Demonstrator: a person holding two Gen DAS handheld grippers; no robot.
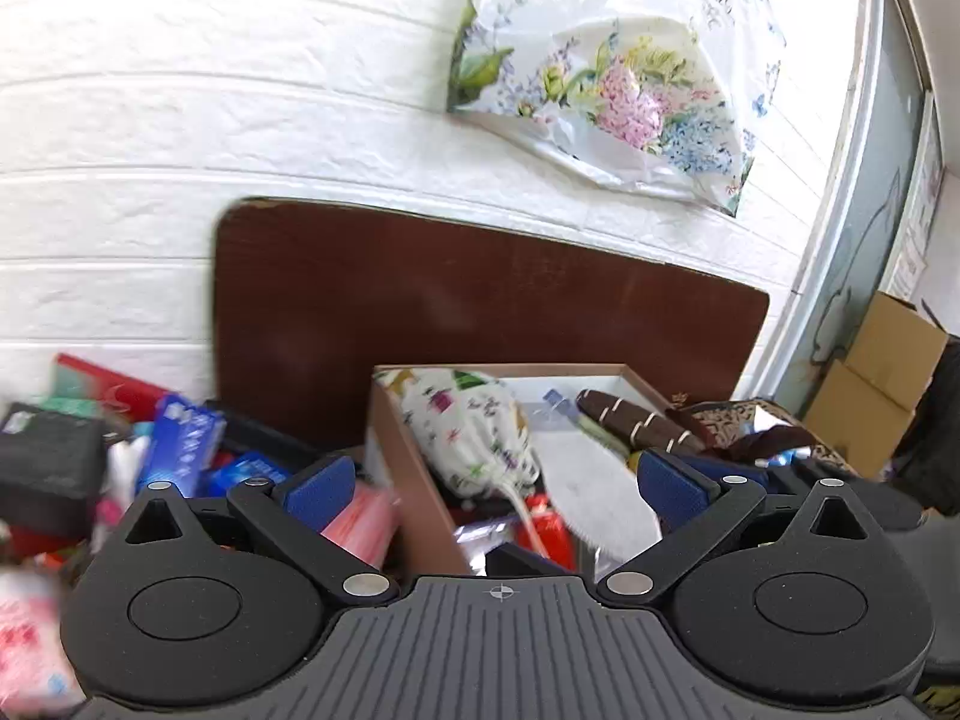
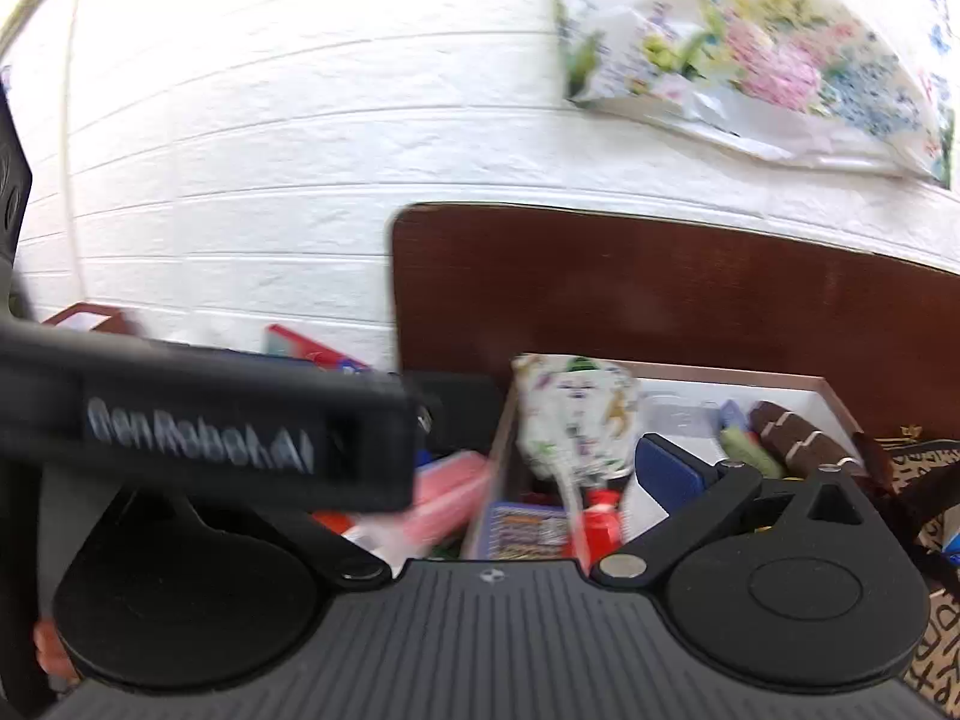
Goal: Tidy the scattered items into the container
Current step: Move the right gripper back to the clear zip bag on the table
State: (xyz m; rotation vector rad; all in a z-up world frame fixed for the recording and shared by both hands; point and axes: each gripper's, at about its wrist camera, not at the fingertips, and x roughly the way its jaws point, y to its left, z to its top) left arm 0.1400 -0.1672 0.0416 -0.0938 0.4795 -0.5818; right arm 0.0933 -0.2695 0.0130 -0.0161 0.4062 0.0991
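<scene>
A brown cardboard box (image 1: 414, 480) stands against a dark wooden board and holds a white patterned drawstring pouch (image 1: 468, 432), a brown striped item (image 1: 636, 423), a white sheet and red packets. My left gripper (image 1: 498, 486) is open and empty, its blue pads (image 1: 321, 489) spread wide just in front of the box's near left corner. Scattered items lie left of the box: a pink pack (image 1: 360, 519), a blue box (image 1: 183, 444), a black box (image 1: 48, 462). In the right wrist view my right gripper (image 2: 528, 474) is open and empty before the box (image 2: 498, 456); its left finger is hidden behind the left gripper's body (image 2: 210, 426).
A floral plastic bag (image 1: 612, 72) hangs on the white brick wall. A patterned bag (image 1: 774, 432) sits right of the box, with stacked cardboard cartons (image 1: 876, 378) beyond. A red box (image 1: 108, 384) leans on the wall at the left.
</scene>
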